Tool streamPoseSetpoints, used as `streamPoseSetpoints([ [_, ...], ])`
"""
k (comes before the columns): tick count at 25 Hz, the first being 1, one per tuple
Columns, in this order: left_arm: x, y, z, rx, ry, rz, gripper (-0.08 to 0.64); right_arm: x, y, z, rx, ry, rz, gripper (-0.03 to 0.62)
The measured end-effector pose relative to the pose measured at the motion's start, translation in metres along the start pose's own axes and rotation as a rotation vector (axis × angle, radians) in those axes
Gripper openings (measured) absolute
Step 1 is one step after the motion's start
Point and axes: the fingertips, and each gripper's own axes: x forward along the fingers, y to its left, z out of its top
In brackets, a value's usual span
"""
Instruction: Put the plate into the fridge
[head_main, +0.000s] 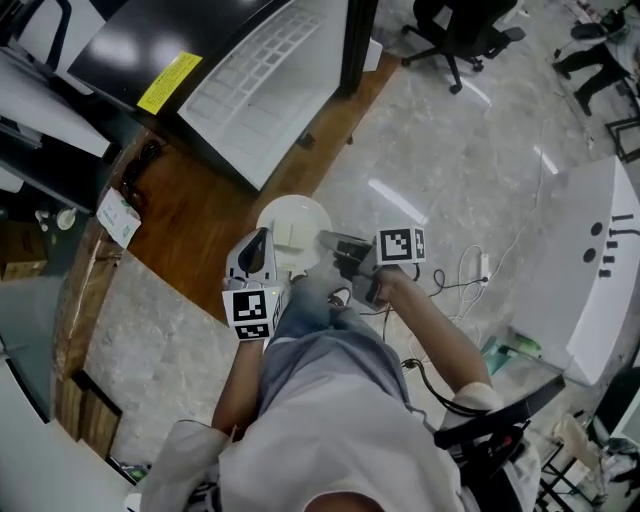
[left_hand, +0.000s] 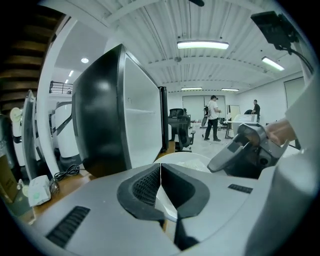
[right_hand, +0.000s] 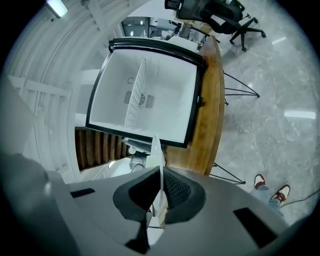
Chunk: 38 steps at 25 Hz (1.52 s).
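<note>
A round white plate (head_main: 293, 222) is held out in front of me, over the edge of a wooden platform (head_main: 195, 215). My left gripper (head_main: 262, 252) is shut on the plate's near left rim, and my right gripper (head_main: 340, 250) is shut on its right rim. In the left gripper view the jaws (left_hand: 160, 170) pinch the plate (left_hand: 187, 159) edge-on, with the right gripper (left_hand: 245, 150) across from it. In the right gripper view the jaws (right_hand: 160, 172) clamp the thin rim (right_hand: 156, 150). The fridge (head_main: 262, 85) stands open ahead, its white inside and wire shelf (right_hand: 142, 95) showing.
The black fridge body (left_hand: 97, 125) rises close on the left. A black office chair (head_main: 462, 30) stands on the marble floor beyond. A white machine (head_main: 600, 270) is at the right, with cables (head_main: 470, 272) on the floor. People (left_hand: 214, 117) stand far off.
</note>
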Motion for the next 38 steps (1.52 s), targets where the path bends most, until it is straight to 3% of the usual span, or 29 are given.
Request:
streamPoseSetpoints([
  [6, 0.046, -0.014, 0.041, 0.031, -0.082, 0.036, 0.02, -0.008, 0.004, 0.069, -0.053, 0.031, 0.023, 0.025],
  [10, 0.087, -0.018, 0.056, -0.007, -0.101, 0.072, 0.02, 0.002, 0.0, 0.121, -0.115, 0.086, 0.016, 0.025],
  [15, 0.2, -0.044, 0.166, -0.063, -0.122, 0.14, 0.02, -0.026, 0.027, 0.276, -0.179, 0.176, 0.022, 0.025],
  [17, 0.226, -0.054, 0.201, -0.069, -0.138, 0.148, 0.02, -0.036, 0.041, 0.315, -0.178, 0.197, 0.044, 0.025],
  [21, 0.237, -0.059, 0.237, -0.075, -0.197, 0.17, 0.02, -0.039, 0.068, 0.345, -0.184, 0.208, 0.117, 0.025],
  [25, 0.234, -0.056, 0.268, -0.063, -0.246, 0.248, 0.02, -0.039, 0.093, 0.369, -0.238, 0.243, 0.173, 0.025],
  [31, 0.231, -0.061, 0.298, -0.069, -0.256, 0.386, 0.02, -0.032, 0.131, 0.404, -0.236, 0.321, 0.272, 0.025],
  [38, 0.256, -0.068, 0.297, -0.053, -0.229, 0.458, 0.02, 0.012, 0.138, 0.436, -0.177, 0.327, 0.232, 0.025],
])
